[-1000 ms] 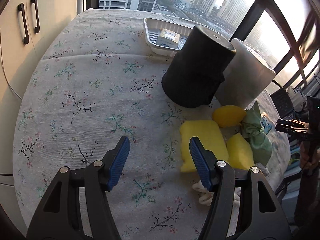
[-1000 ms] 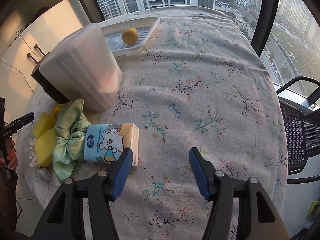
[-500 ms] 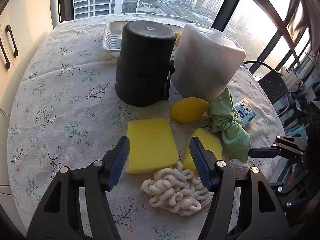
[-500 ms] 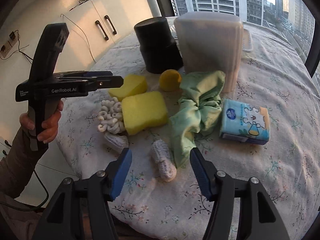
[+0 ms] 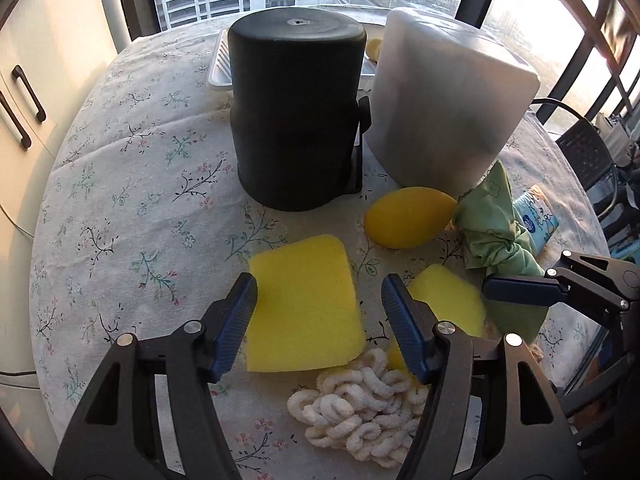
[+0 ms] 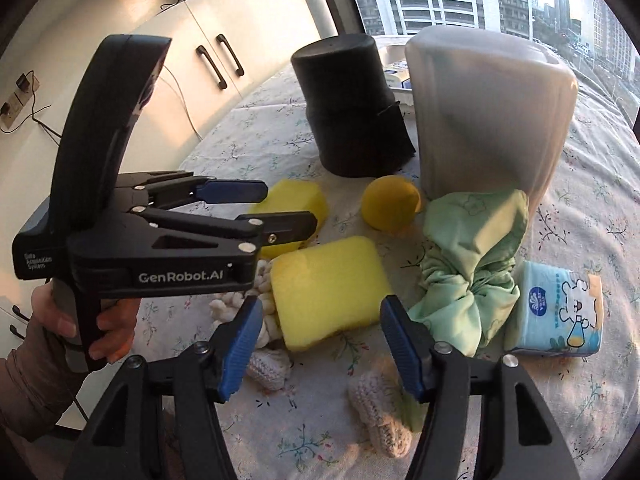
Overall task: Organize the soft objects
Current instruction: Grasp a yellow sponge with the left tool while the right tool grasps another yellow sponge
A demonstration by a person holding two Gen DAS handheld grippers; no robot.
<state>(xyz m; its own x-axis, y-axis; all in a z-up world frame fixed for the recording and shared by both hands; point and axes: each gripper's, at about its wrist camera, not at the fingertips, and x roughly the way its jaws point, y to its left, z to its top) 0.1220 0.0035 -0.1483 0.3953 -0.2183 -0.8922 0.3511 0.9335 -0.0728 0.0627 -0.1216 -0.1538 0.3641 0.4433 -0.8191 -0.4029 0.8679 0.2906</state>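
Note:
Soft objects lie at the table's near edge. My left gripper (image 5: pixel 318 326) is open, its jaws either side of a flat yellow sponge (image 5: pixel 304 300). A second yellow sponge (image 5: pixel 446 302) lies right of it, a white knotted rope (image 5: pixel 360 404) in front, a yellow foam egg (image 5: pixel 408 216) and a green cloth (image 5: pixel 498 236) behind. My right gripper (image 6: pixel 320 346) is open, low over the second sponge (image 6: pixel 330 290). The cloth (image 6: pixel 472 256), egg (image 6: pixel 390 204), tissue pack (image 6: pixel 558 316) and knitted pieces (image 6: pixel 378 416) lie around it. The left gripper (image 6: pixel 276 210) shows over the first sponge (image 6: pixel 298 200).
An upturned black bin (image 5: pixel 298 100) and a grey-white bin (image 5: pixel 448 92) stand behind the pile. A white tray (image 5: pixel 220 68) sits behind them with another yellow ball (image 5: pixel 374 48). White cabinets (image 6: pixel 208 48) stand on the left, a chair (image 5: pixel 588 156) on the right.
Both grippers swung round and closed in on the soft pile. The left came lower over the flat sponge; the right moved up to the second sponge. Both stayed open.

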